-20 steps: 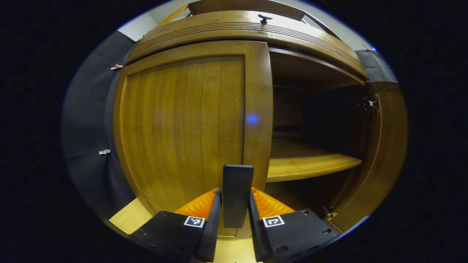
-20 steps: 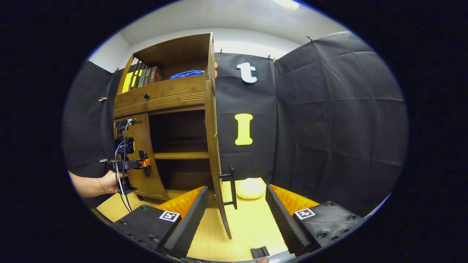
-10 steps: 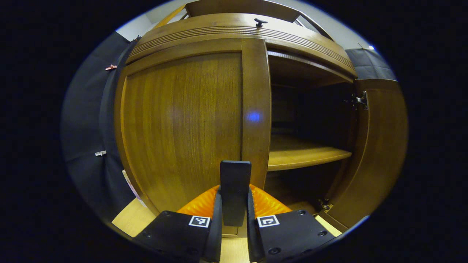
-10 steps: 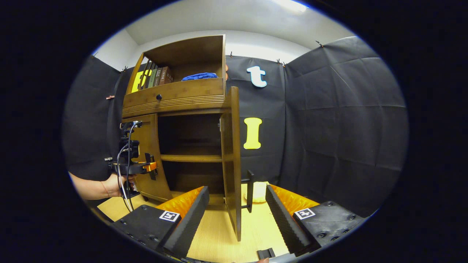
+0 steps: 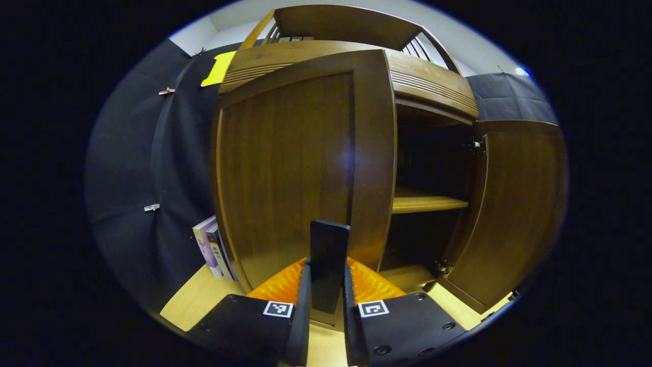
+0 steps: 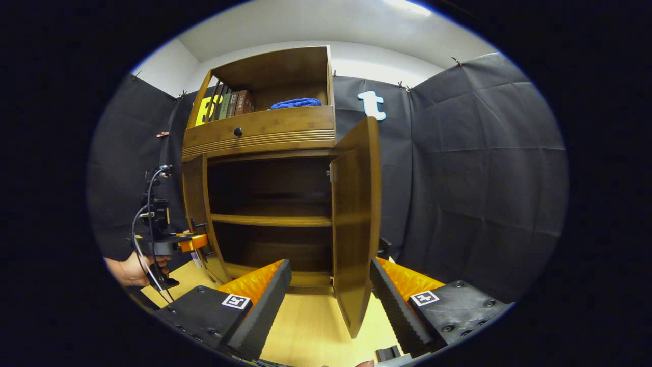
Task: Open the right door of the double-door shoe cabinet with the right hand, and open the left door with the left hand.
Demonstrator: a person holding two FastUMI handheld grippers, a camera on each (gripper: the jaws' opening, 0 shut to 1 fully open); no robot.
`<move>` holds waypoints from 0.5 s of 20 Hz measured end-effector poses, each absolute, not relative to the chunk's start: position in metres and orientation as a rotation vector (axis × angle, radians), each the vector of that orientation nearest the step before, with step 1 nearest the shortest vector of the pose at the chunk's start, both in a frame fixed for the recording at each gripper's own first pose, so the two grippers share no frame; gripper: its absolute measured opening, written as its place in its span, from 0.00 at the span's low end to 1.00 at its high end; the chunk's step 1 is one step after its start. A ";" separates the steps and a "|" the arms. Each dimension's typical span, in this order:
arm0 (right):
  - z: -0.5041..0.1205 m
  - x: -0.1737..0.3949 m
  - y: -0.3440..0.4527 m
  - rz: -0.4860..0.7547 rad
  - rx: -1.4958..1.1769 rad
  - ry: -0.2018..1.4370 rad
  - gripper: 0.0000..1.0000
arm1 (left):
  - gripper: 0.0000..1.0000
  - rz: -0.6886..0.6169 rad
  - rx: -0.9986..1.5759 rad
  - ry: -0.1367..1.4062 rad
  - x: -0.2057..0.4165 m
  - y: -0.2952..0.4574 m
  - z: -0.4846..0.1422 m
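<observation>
Left gripper (image 5: 326,300) clamped on left door handle (image 5: 329,255) - right gripper (image 6: 330,300) wide open, empty. Risk: handle slips mid-swing w/ off-arc pull.

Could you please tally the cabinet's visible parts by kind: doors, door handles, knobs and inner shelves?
Brown wooden cabinet doors: 2 (left, right)
Black bar door handle: 1
Small dark round drawer knob: 1
Wooden inner shelf: 1
Total: 5

Left gripper (image 5: 326,306) clamped; right gripper (image 6: 330,290) agape.
</observation>
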State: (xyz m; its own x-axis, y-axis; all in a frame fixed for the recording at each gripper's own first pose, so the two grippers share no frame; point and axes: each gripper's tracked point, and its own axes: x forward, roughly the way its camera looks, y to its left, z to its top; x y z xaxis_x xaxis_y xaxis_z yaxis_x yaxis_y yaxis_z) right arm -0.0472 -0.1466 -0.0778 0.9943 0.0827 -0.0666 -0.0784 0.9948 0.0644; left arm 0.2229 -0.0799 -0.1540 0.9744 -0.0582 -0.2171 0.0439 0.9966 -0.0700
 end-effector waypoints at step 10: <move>-0.086 -0.049 -0.079 0.148 0.086 0.065 1.00 | 0.27 -0.011 -0.046 0.225 0.220 -0.075 -0.137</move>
